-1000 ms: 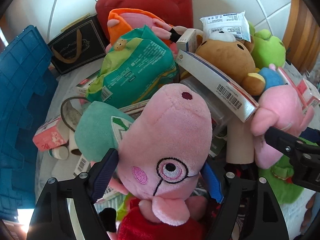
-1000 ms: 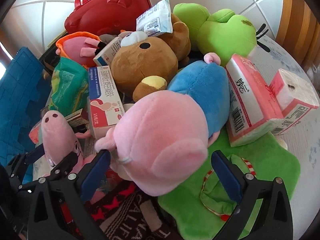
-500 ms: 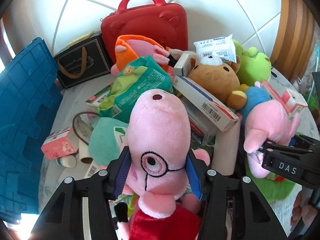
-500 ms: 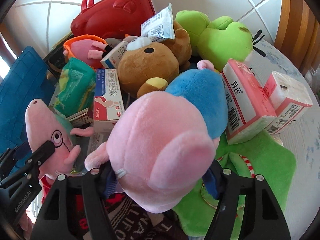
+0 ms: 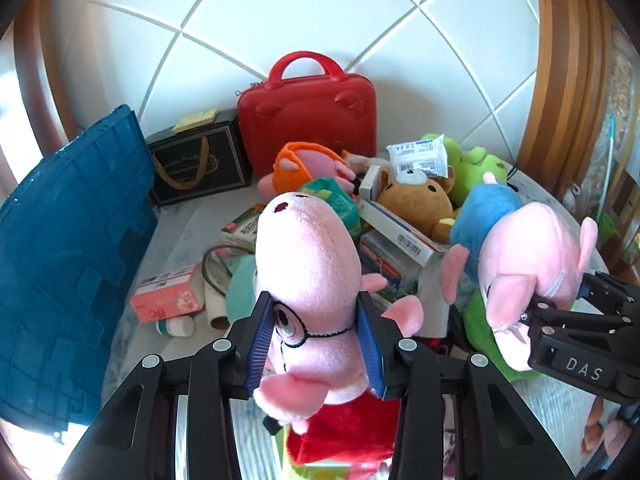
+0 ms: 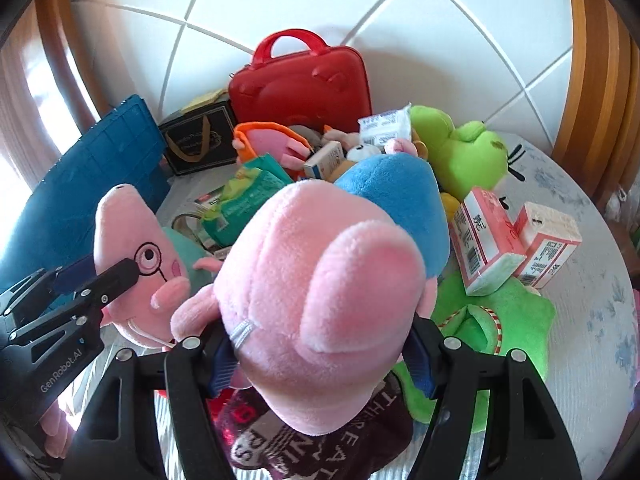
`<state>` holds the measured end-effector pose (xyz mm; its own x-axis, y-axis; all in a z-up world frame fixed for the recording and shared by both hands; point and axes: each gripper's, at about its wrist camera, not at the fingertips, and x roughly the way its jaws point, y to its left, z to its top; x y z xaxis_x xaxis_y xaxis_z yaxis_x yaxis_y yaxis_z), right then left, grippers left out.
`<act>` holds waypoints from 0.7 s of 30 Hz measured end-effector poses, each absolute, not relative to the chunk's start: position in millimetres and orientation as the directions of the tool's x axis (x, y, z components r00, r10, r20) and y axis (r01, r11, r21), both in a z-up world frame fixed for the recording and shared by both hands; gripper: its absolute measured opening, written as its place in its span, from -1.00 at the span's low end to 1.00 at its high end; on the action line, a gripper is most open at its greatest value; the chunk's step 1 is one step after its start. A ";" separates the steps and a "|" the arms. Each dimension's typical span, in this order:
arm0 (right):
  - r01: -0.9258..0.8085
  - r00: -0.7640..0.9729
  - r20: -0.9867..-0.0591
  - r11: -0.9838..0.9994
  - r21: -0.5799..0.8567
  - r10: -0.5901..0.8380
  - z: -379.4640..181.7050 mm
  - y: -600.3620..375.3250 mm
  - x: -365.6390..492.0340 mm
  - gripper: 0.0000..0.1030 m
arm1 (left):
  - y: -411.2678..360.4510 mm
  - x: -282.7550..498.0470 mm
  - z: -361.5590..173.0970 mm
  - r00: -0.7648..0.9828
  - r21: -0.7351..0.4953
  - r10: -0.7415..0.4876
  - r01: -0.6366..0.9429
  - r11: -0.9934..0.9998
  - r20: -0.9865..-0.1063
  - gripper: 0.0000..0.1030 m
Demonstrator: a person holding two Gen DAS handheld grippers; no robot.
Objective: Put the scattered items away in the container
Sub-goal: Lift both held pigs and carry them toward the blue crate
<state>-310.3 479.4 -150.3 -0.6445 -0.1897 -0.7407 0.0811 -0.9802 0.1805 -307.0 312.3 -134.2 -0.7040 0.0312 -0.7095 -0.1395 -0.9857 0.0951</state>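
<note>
My left gripper (image 5: 316, 346) is shut on a pink pig plush with glasses and a red dress (image 5: 308, 264), lifted above the pile; it also shows in the right wrist view (image 6: 136, 248). My right gripper (image 6: 320, 354) is shut on a pink pig plush with a blue body (image 6: 320, 296), also lifted; it shows in the left wrist view (image 5: 520, 240). The blue crate (image 5: 68, 240) stands at the left, its inside hidden.
On the table lie a red case (image 5: 308, 120), a black gift bag (image 5: 196, 162), a brown bear (image 5: 416, 200), a green frog plush (image 6: 460, 152), pink tissue packs (image 6: 488, 240), a green packet (image 6: 248, 200), boxes and a tape roll (image 5: 214, 268).
Both grippers closed on their pig plushes and lifted them up and back from the pile; the view now takes in more of the table and wall.
</note>
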 end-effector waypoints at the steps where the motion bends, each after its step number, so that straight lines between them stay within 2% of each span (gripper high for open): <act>1: 0.090 -0.652 -0.733 -0.981 0.174 -0.191 -144.3 472.8 -304.9 0.32 | 307.7 -302.1 -129.5 -0.713 0.098 0.032 -0.141 -0.985 -0.701 -0.26; 4: 0.112 -0.673 -0.714 -0.981 0.156 -0.190 -129.4 451.1 -293.4 0.32 | 291.4 -290.2 -116.8 -0.737 0.107 0.029 -0.137 -0.985 -0.675 -0.37; 6: 0.119 -0.685 -0.704 -0.982 0.149 -0.190 -121.4 436.9 -286.4 0.32 | 278.1 -283.8 -109.3 -0.753 0.112 0.030 -0.137 -0.984 -0.658 -0.68; 7: 0.121 -0.689 -0.700 -0.982 0.144 -0.187 -118.8 429.7 -282.9 0.32 | 271.7 -281.2 -105.5 -0.762 0.113 0.036 -0.142 -0.983 -0.647 -0.96; 10: 0.117 -0.690 -0.701 -0.984 0.135 -0.179 -115.8 409.9 -274.6 0.32 | 251.7 -283.2 -106.1 -0.725 0.079 0.070 -0.169 -0.982 -0.685 -0.98; 12: 0.106 -0.683 -0.710 -0.985 0.138 -0.173 -121.6 401.8 -270.4 0.32 | 238.3 -283.3 -114.2 -0.695 0.051 0.092 -0.183 -0.982 -0.713 -0.91; 13: 0.100 -0.679 -0.715 -0.985 0.140 -0.170 -124.5 397.7 -268.3 0.32 | 233.4 -282.8 -121.0 -0.683 0.052 0.094 -0.190 -0.980 -0.724 -0.67; 14: 0.097 -0.670 -0.723 -0.985 0.139 -0.168 -129.3 394.1 -266.7 0.32 | 228.8 -282.7 -128.6 -0.671 0.057 0.087 -0.190 -0.980 -0.736 -0.20; 16: 0.095 -0.650 -0.740 -0.985 0.143 -0.170 -139.3 387.5 -264.7 0.32 | 220.0 -281.9 -143.9 -0.659 0.068 0.064 -0.173 -0.983 -0.749 0.42; 21: 0.144 -0.599 -0.774 -0.979 0.147 -0.205 -162.1 373.8 -268.2 0.32 | 188.3 -284.8 -180.9 -0.593 0.036 0.022 -0.087 -0.996 -0.805 0.45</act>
<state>-268.2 373.8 -162.1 -0.5989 -0.2046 -0.7743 0.1441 -0.9786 0.1471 -284.8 188.3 -180.9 -0.5935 0.0224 -0.8046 -0.0867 -0.9956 0.0362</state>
